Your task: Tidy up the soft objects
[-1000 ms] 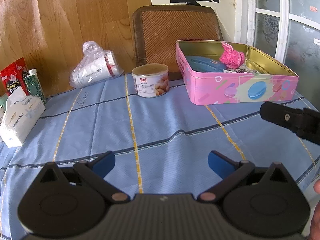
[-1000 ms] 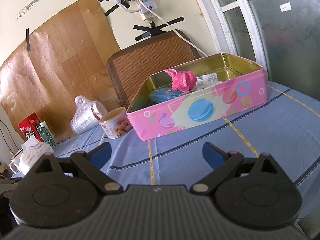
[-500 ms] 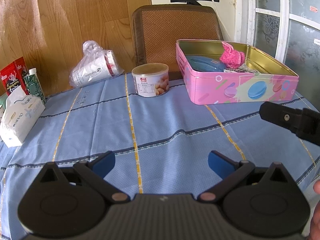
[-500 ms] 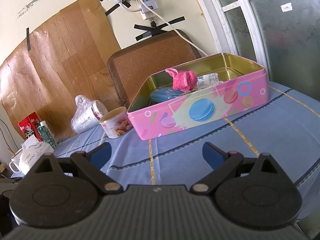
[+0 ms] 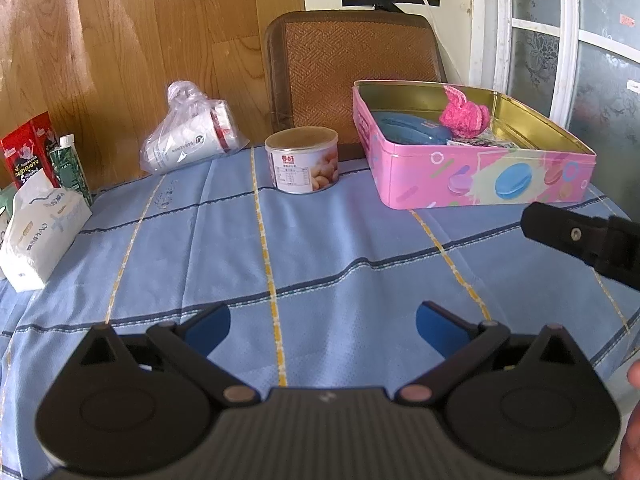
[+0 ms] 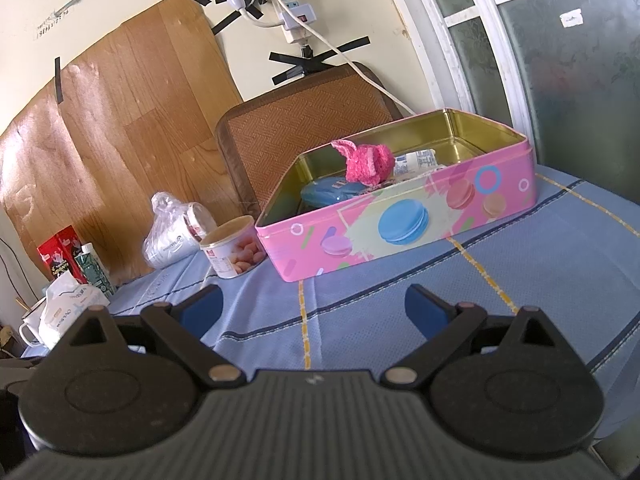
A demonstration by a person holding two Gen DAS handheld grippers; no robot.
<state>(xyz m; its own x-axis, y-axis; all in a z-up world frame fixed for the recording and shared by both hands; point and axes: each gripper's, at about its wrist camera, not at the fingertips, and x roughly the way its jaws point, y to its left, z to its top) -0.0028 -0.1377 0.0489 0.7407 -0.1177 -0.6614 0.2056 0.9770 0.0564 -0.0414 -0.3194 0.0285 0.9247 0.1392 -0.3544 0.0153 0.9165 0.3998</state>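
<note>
Blue checked tablecloth (image 5: 320,240) covers everything. Far right sits the pink tin (image 5: 480,180), lid off, with the fuzzy pink sock (image 6: 366,162) inside on top of a blue case (image 5: 412,130). Left gripper (image 5: 322,326) and right gripper (image 6: 314,306) both spread wide, empty, over bare cloth near the camera.

pink knitted soft object (image 5: 465,117) (image 6: 367,160): fuzzy, bunched, one end poking up | lay inside open pink macaron-print tin (image 5: 480,180) (image 6: 400,226) | rested partly atop blue pouch (image 5: 412,130) (image 6: 330,193)
</note>
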